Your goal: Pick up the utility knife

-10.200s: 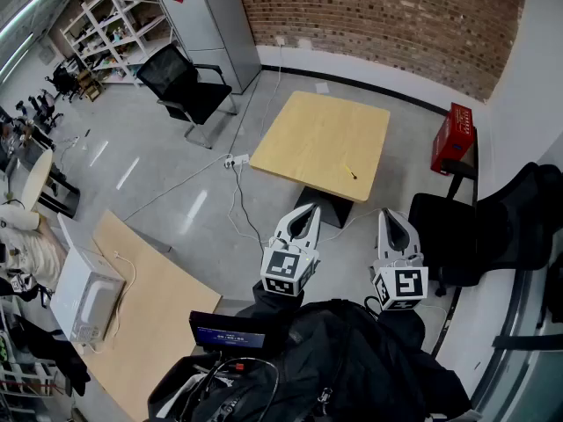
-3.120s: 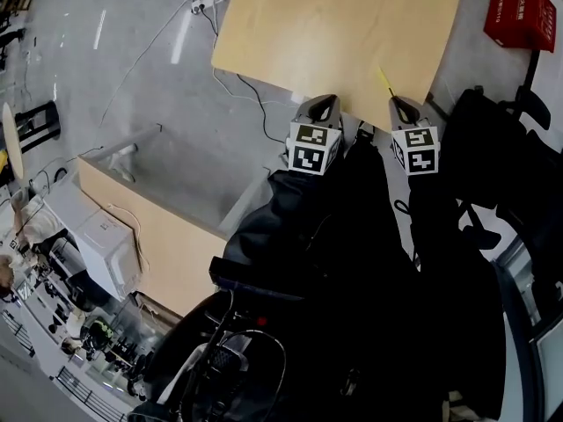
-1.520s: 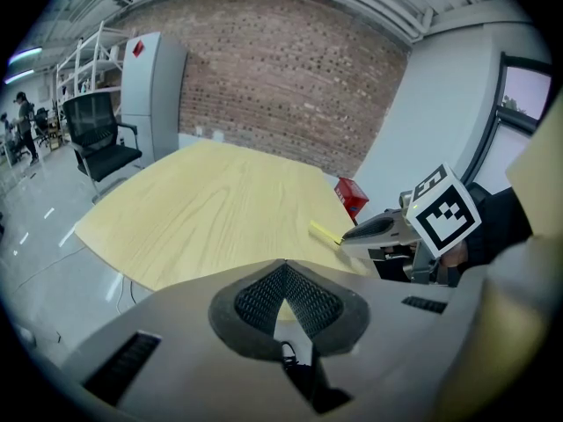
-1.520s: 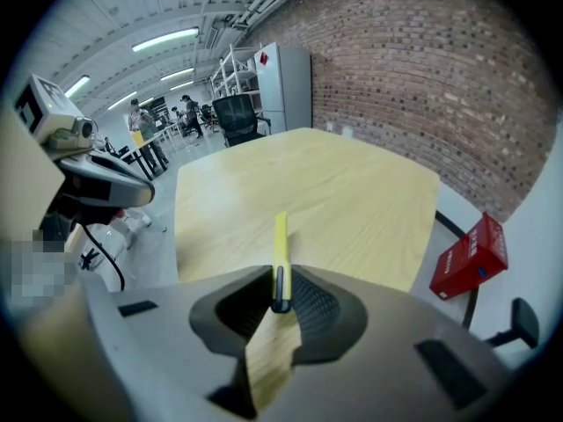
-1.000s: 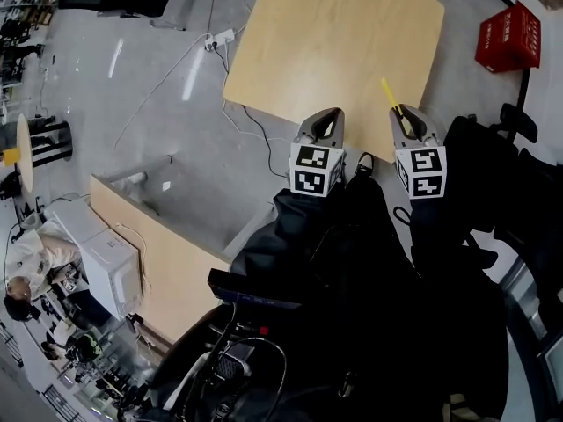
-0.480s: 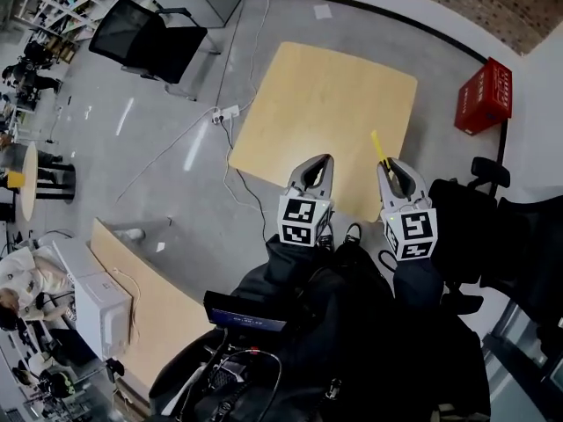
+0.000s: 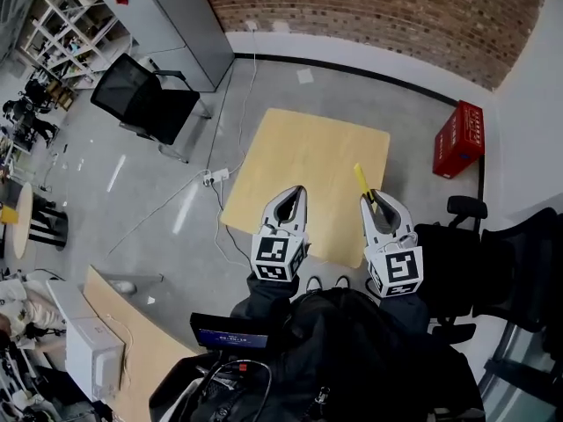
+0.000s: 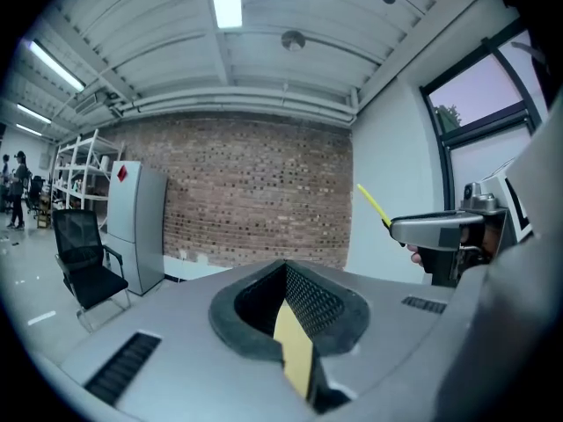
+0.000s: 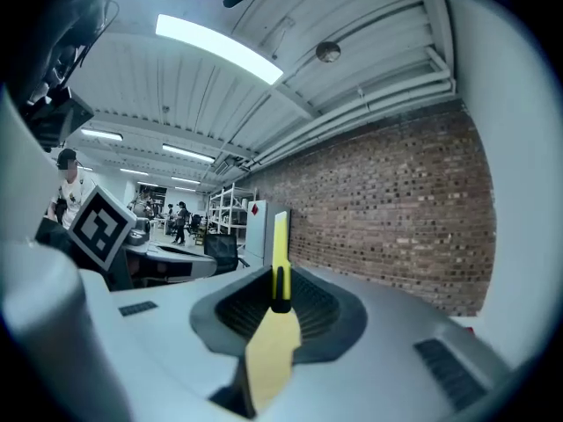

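A yellow utility knife [image 7: 361,177] sticks forward out of my right gripper [image 7: 373,202], which is shut on its dark end. In the right gripper view the knife [image 9: 280,253] stands upright between the jaws of that gripper [image 9: 277,299]. It hangs above the near right edge of the square wooden table [image 7: 299,161]. My left gripper [image 7: 296,192] is held beside it over the table's near edge, shut, with nothing in it. In the left gripper view the jaws of this gripper [image 8: 287,290] meet, and the knife [image 8: 373,204] shows at the right, pointing up from the right gripper [image 8: 437,228].
A red crate [image 7: 460,139] stands on the floor right of the table. A black office chair [image 7: 145,104] and a grey cabinet [image 7: 176,20] are at the far left, more black chairs [image 7: 515,253] at the right. A power strip [image 7: 214,177] with cables lies left of the table.
Ten seconds ago the knife lay on the table and both grippers were short of it. Now the right gripper holds it, raised off the table; the head view has tilted up.
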A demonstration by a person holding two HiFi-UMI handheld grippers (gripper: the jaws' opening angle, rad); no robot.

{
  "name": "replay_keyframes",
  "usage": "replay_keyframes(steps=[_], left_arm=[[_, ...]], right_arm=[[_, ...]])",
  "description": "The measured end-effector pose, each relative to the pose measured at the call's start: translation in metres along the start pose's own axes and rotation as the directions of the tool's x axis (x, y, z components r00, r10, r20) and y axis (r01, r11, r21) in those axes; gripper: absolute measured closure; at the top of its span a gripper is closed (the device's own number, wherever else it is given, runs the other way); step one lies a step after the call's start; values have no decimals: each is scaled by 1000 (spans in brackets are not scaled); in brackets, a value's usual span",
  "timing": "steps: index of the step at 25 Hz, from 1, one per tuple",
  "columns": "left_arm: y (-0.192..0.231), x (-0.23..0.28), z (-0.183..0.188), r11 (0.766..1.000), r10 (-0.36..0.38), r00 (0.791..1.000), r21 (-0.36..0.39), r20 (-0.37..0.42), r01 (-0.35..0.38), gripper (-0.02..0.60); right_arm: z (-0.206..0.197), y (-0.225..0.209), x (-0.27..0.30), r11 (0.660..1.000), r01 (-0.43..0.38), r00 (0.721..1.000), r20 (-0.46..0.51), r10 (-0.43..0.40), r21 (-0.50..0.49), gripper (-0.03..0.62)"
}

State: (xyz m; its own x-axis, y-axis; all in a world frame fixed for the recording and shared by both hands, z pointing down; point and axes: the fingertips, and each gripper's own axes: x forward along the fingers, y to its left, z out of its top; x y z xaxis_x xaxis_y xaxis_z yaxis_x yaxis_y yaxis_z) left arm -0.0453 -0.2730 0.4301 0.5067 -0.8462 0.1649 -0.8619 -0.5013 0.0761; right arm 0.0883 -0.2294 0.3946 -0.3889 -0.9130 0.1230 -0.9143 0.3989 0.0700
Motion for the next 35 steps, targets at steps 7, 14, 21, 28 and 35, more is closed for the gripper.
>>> replay_keyframes(steps=[7,14,21,28,35], left_arm=[[8,0,31,999,-2,998,35,66,0,581],[12,0,51,999,-8,993,52,114,2,581],[5,0,65,997,-30,986,73,162,18,581],[11,1,70,997,-18,986,74,168,6,581],[10,7,68,997,-28,987,82,156,15,581]], right_arm=[[23,0,4,999,19,999,52,-17,-35,524],[48,0,4,998,39,992,126,-32,-49,525],[59,1,6,997,42,985,167,-32,-58,525],[67,-1,10,997,50,981,190,-38,-56,525],[67,-4,13,997,56,980,196,-45,-49,526]])
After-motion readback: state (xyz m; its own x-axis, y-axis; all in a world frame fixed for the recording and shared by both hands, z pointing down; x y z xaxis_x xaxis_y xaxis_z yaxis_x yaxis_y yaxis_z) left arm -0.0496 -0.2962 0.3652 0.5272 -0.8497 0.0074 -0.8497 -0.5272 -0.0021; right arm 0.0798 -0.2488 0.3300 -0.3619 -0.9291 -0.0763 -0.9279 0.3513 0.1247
